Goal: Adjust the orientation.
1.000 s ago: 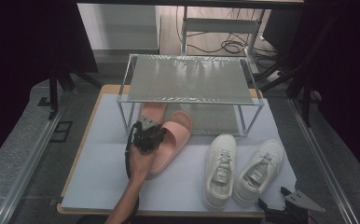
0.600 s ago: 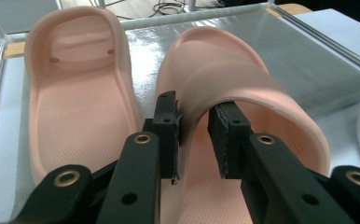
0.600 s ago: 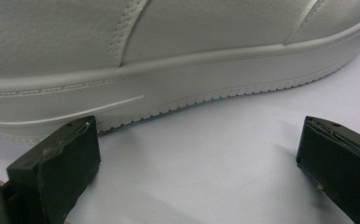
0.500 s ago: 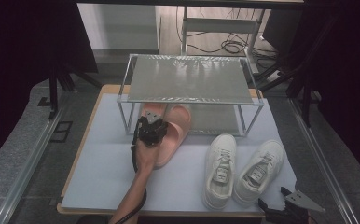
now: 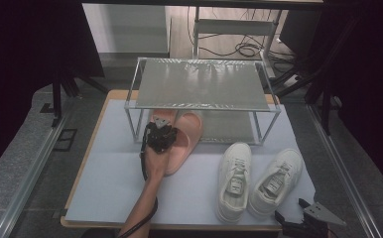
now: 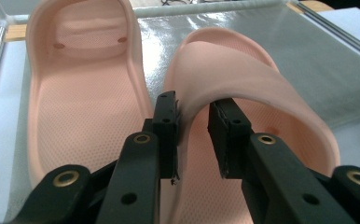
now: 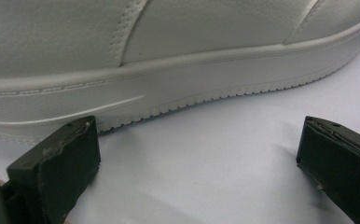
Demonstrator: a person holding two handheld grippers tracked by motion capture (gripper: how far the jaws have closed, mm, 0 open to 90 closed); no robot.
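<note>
One slipper (image 6: 243,88) wall (pink) between fingers (image 6: 166,126)

Lab: dark curtains (image 5: 31,59), floor cables (image 5: 239,49), aluminium rails (image 5: 26,183).

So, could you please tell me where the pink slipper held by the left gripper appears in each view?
High view: held slipper left of centre, toe under the rack.
Left gripper view: centre-right, its strap edge between the black jaws.
Right gripper view: not in it.
Shared landmark: the second slipper, directly beside it.
</note>
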